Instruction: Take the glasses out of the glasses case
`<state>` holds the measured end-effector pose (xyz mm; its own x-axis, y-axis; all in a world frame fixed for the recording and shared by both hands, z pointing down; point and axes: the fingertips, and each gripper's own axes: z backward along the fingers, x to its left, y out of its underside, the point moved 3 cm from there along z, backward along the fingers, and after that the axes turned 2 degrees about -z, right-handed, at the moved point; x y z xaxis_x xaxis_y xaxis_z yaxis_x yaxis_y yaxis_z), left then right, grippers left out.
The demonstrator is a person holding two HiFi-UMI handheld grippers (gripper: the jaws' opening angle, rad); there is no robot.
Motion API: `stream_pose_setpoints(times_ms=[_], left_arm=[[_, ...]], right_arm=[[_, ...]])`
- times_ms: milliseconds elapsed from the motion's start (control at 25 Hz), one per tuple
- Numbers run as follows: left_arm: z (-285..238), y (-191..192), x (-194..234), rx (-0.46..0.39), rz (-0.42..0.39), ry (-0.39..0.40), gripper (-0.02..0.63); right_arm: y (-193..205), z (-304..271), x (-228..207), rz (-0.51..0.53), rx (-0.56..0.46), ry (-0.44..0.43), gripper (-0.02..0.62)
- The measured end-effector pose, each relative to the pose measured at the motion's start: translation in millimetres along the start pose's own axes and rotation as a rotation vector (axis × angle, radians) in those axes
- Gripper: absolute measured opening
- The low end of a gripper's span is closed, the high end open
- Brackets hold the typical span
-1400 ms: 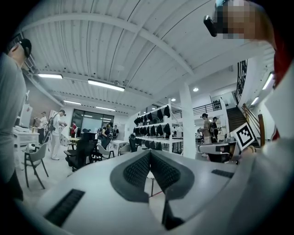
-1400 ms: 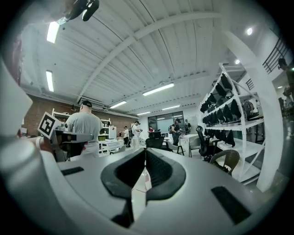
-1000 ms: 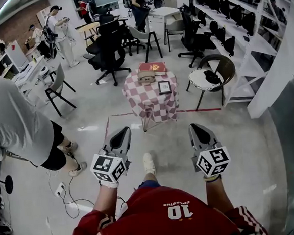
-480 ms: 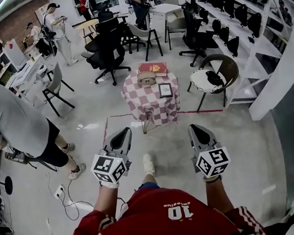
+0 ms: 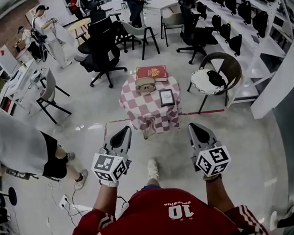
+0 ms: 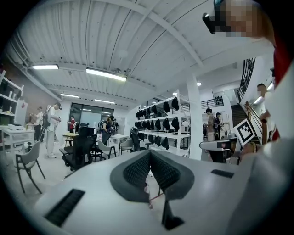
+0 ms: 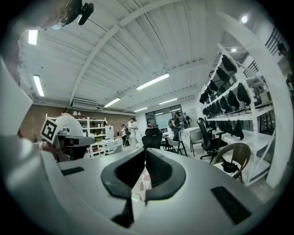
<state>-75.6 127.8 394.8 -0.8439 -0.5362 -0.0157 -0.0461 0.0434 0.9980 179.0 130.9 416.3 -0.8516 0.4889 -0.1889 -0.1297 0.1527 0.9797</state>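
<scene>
I hold both tools level and low in front of me, well short of the table (image 5: 146, 113). My left gripper (image 5: 124, 132) has its jaws pressed together with nothing between them. My right gripper (image 5: 195, 128) is the same, tips meeting and empty. In the right gripper view a strip of the pink-and-white checked cloth shows through the slot behind the tips.

The glasses case (image 5: 145, 82) lies on the far half of that small checked table, straight ahead of me and between my two tools. It is tan, and it is too small here for me to tell whether its lid is up or whether the glasses are inside. Just beyond it, touching or nearly so, lies a red book (image 5: 151, 72) with a gold mark that I cannot read. To the near right of the case stands a small dark frame (image 5: 166, 96).

Right of the table is a wicker chair (image 5: 230, 62) with a dark thing (image 5: 215, 77) on its white seat.

My red jersey (image 5: 160, 227) shows a white "10"; the small line of print over it is unreadable.
</scene>
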Motion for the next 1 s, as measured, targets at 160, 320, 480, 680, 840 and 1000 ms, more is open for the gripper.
stream_pose_setpoints(times_ms=[160,320,480,680,840,1000], left_arm=[[-45,-6,39,0.007,-0.015,0.039,0.009],[-80,-12,82,-0.001,-0.005,0.062,0.009],[-108,-15,120,-0.013,0.024,0.066,0.009],[-136,-13,167,-0.010,0.041,0.066,0.009],[-159,-14,196,-0.019,0.046,0.079,0.009],[-176,-7,217,-0.028,0.060,0.093,0.009]], right_arm=[[-14,-49,-13,0.005,0.003,0.032,0.021],[-30,-96,-17,0.020,0.003,0.048,0.021],[-37,-142,-24,0.029,0.011,0.063,0.021],[-49,-199,-26,0.037,0.003,0.058,0.021],[-52,-232,-28,0.042,0.004,0.071,0.021],[-47,-255,-30,0.046,0.016,0.080,0.021]])
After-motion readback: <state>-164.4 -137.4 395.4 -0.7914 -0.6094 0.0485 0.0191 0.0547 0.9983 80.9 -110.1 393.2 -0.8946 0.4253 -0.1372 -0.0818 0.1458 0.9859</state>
